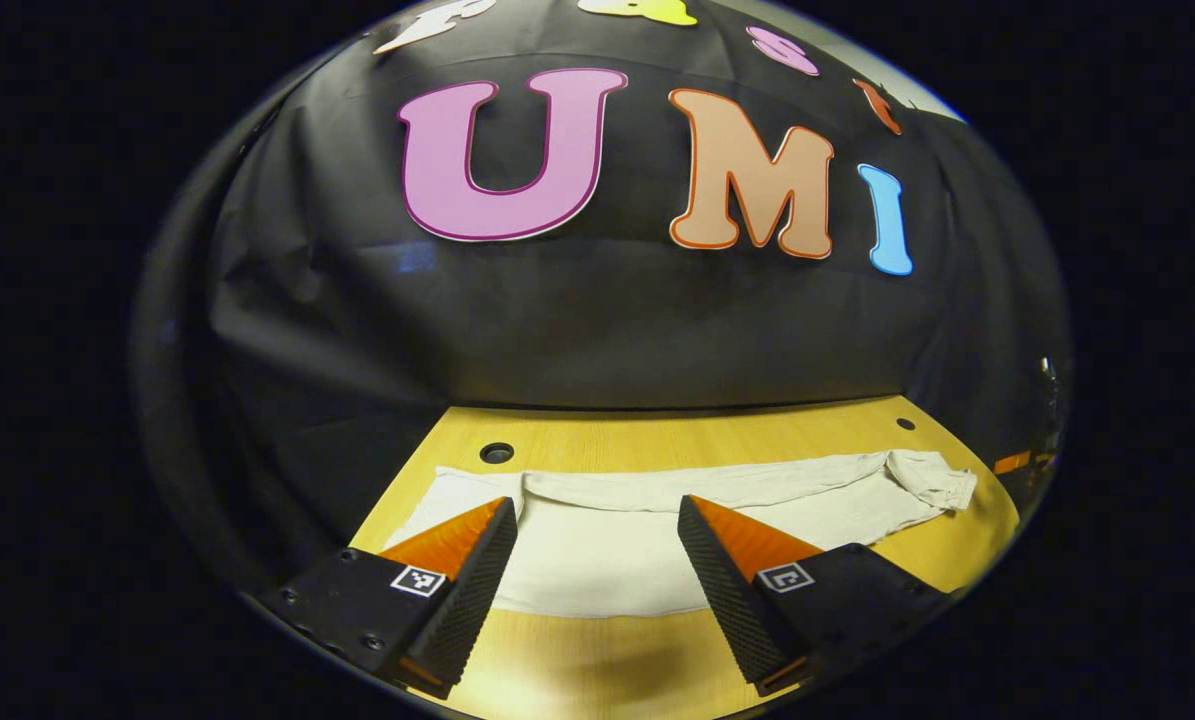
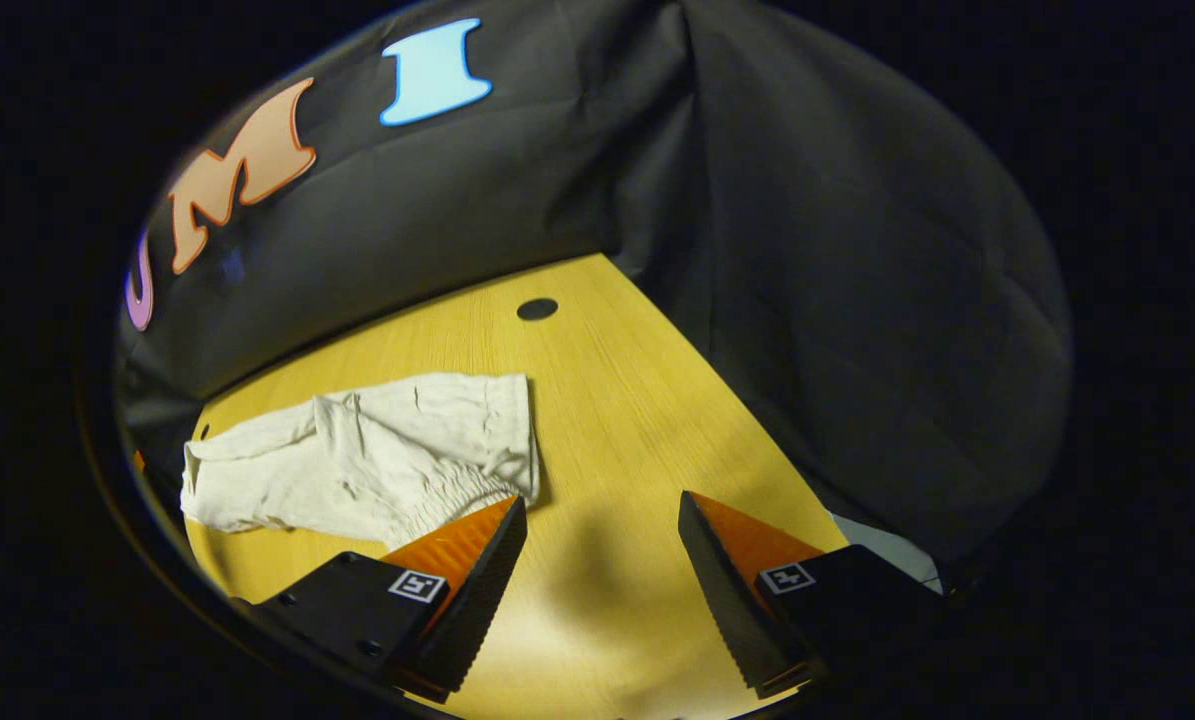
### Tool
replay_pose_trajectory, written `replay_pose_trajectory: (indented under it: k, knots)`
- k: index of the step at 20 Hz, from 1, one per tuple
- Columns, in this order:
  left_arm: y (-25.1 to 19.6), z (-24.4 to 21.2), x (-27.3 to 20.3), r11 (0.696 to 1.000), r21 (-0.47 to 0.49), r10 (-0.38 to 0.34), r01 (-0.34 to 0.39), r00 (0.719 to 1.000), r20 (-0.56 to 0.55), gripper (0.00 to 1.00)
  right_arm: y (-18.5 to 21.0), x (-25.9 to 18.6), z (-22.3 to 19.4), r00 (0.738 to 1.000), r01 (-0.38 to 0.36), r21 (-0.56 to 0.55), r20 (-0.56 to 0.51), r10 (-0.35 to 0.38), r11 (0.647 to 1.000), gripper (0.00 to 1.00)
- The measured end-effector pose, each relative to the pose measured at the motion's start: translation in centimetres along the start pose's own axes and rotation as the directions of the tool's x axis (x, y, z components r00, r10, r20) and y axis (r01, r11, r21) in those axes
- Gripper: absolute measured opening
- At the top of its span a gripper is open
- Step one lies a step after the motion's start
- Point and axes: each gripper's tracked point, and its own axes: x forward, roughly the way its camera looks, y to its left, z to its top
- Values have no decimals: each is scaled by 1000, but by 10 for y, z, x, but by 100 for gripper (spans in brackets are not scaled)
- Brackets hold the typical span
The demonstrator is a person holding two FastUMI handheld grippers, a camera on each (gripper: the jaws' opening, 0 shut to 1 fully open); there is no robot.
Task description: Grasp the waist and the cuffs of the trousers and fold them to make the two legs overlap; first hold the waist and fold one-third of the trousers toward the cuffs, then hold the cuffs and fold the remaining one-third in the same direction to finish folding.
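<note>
Cream trousers (image 1: 607,560) lie flat across the wooden table (image 1: 597,660), cuff end at the left and gathered waist (image 1: 932,482) at the far right. My left gripper (image 1: 592,510) hovers open over the leg part, with the cloth showing between its fingers. In the right gripper view the trousers (image 2: 357,460) lie to the left, their elastic waist (image 2: 457,500) nearest. My right gripper (image 2: 602,505) is open over bare table just right of the waist. Its left finger (image 2: 477,560) sits at the waist's edge; I cannot tell if it touches.
The table has round holes near its back edge (image 1: 497,452) (image 1: 905,424) (image 2: 537,308). Black cloth walls close off the back and the right side (image 2: 807,300). Bare wood (image 2: 637,400) stretches beyond the waist toward the corner.
</note>
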Motion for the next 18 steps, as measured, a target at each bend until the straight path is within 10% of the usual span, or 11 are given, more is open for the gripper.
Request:
replay_pose_trajectory:
  k: [8,18]
  knots:
    - [-18,13,-19,999,13,36,-36,999,32,96,36,35,-23,995,-83,-162,-71,73,983,98]
    - [-22,16,-21,1000,-17,25,-24,999,31,96,59,30,-2,970,-239,80,-32,243,968,96]
